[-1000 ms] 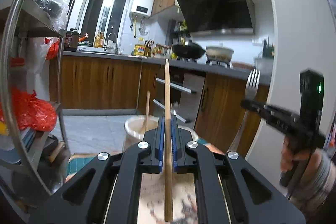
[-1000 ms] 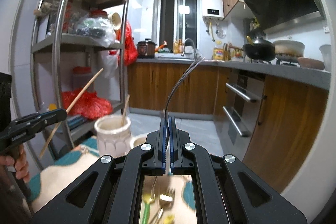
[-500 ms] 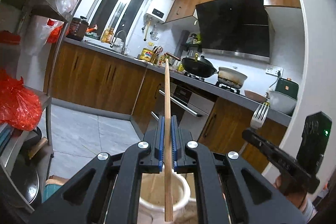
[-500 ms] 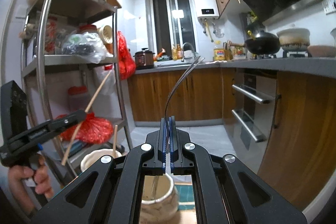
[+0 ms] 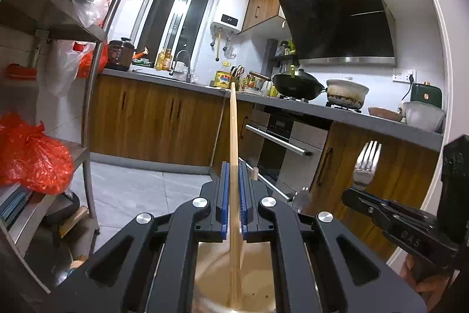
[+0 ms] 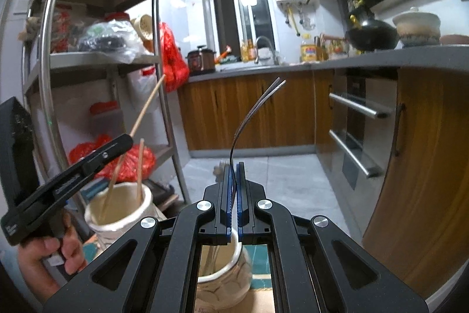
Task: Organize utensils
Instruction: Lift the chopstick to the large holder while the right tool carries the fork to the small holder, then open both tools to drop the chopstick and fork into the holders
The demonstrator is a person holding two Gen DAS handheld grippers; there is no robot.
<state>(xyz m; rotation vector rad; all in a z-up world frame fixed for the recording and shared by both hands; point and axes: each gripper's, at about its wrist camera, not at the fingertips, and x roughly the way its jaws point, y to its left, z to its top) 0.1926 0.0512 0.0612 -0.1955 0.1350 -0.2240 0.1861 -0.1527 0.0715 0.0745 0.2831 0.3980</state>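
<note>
**Two utensils held above two ceramic holders**

The left hand-held gripper [image 5: 233, 195] is clenched on a slender, pale wooden chopstick [image 5: 233, 154], its lower end inside the left cream glazed ceramic jar [image 6: 117, 210], where another chopstick [image 6: 140, 169] stands. The right hand-held gripper [image 6: 233, 195] grasps a thin, curved steel fork [image 6: 255, 107] directly above the right cream patterned jar [image 6: 225, 277]. Risk: the smooth, tilted chopstick may strike the rim or tip the jar; the slick fork could slip and fall outside its jar.
</note>
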